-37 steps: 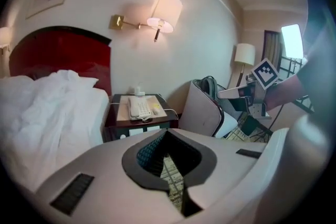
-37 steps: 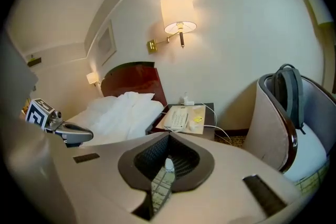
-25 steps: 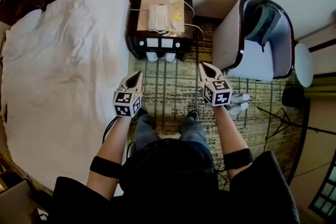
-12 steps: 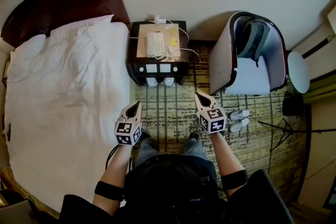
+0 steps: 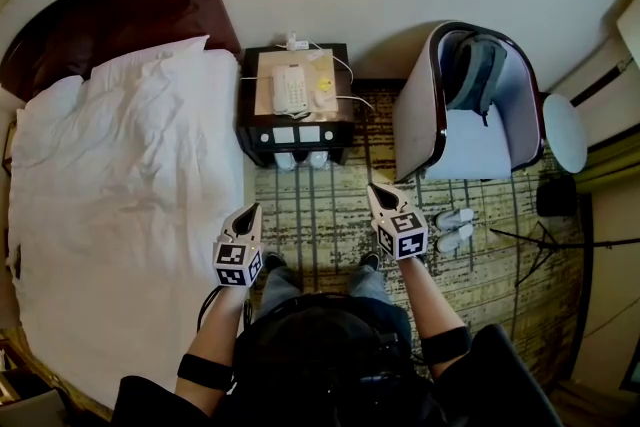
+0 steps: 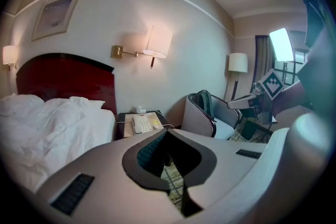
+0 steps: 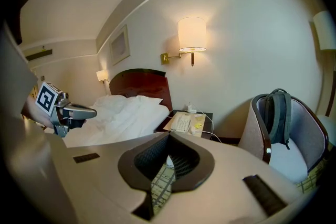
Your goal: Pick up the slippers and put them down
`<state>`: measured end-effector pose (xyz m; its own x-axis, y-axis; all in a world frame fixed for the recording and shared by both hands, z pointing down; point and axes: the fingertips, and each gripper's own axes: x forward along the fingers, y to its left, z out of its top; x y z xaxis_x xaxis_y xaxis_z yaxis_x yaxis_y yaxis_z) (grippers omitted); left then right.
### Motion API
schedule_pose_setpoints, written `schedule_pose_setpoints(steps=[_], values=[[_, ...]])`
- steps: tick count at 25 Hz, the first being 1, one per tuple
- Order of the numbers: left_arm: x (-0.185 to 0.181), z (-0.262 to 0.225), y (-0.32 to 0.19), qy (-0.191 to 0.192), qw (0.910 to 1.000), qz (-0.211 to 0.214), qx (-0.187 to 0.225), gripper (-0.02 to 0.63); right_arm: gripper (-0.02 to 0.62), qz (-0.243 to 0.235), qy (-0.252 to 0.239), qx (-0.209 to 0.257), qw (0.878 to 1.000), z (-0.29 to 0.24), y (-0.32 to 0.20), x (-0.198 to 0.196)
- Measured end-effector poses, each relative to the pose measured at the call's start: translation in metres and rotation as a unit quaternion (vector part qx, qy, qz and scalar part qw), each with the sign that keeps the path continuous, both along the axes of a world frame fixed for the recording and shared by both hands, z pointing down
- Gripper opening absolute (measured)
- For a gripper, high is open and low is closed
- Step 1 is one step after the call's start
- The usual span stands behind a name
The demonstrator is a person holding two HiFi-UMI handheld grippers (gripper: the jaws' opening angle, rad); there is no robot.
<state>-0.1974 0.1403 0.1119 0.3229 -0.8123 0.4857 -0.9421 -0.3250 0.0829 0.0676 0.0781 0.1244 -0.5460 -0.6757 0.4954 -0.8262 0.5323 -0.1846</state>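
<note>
Carpet [image 5: 320, 215] between the bed [image 5: 120, 185] and the armchair [image 5: 480, 143] is where we stand. We judge the task has not yet begun, as no slipper is lifted and everything is left to do. One white pair [image 5: 455, 217] lies on the carpet just beside the armchair's front corner. The two sit side by side with their long axes roughly across the head view, slightly tilted; we cannot tell which end is the toe. A second white pair [image 5: 287, 160] peeps from under the nightstand [image 5: 248, 115]. Only its ends show, so its axes seem to run in toward the wall. Our left hand-held gripper [image 5: 248, 215] and right hand-held gripper [image 5: 378, 195] are both clenched on nothing, well apart from either pair.
</note>
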Motion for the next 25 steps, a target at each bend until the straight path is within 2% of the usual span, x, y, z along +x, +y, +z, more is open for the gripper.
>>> schedule_pose_setpoints(steps=[7, 25], values=[[0.003, -0.004, -0.004, 0.011, 0.9999, -0.001, -0.002, 0.0, 0.002, 0.004, 0.0, -0.014, 1.0, 0.01, 0.005, 0.006], [-0.004, 0.004, -0.002, 0.011, 0.9999, -0.012, -0.002, 0.0, 0.003, 0.003, 0.006, -0.028, 1.0, 0.028, 0.014, 0.005]])
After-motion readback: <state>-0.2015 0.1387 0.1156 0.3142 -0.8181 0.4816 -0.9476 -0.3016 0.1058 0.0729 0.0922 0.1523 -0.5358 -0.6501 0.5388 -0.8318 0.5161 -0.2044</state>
